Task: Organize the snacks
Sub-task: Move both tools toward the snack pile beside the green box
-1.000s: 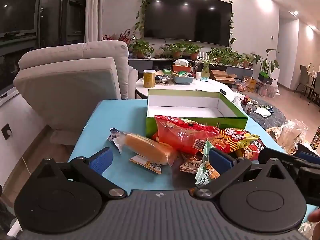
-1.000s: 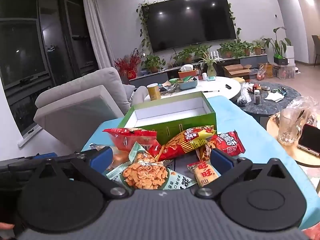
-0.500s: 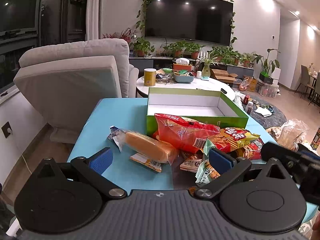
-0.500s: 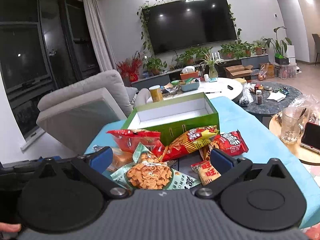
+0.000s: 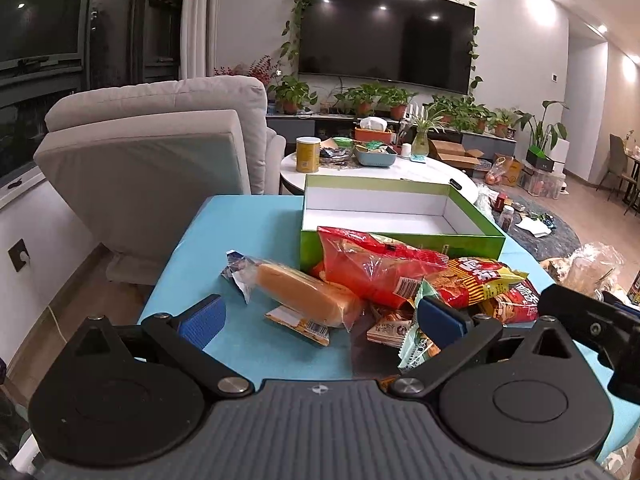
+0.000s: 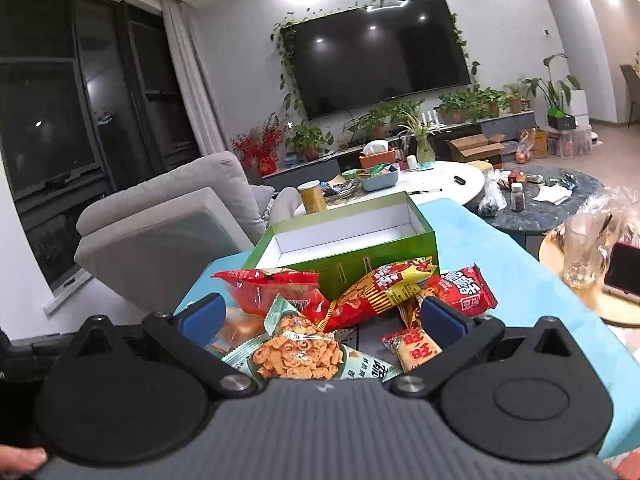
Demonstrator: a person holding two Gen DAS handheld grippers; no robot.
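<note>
A pile of snack packets lies on the turquoise table [image 5: 188, 248] in front of an empty green box [image 5: 396, 236] with a white inside. In the left wrist view I see a wrapped bun [image 5: 304, 294], a red bag [image 5: 376, 268] and a red-and-yellow bag [image 5: 480, 280]. My left gripper [image 5: 320, 318] stands open, low over the table's near side, nothing between its fingers. In the right wrist view my right gripper [image 6: 320, 316] is open above a green packet of orange crisps [image 6: 298, 354] and a small yellow-red packet [image 6: 416, 350], touching neither. The green box [image 6: 344, 256] stands behind.
A grey armchair [image 5: 152, 160] stands left of the table. A white round table [image 5: 424, 172] with a yellow can and clutter is behind the box. In the right wrist view a side table holds a glass mug [image 6: 584, 252] and a phone [image 6: 624, 270].
The right wrist view has tipped slightly, so the snack pile sits a little lower in it. Both grippers keep the same opening. The left has not moved.
</note>
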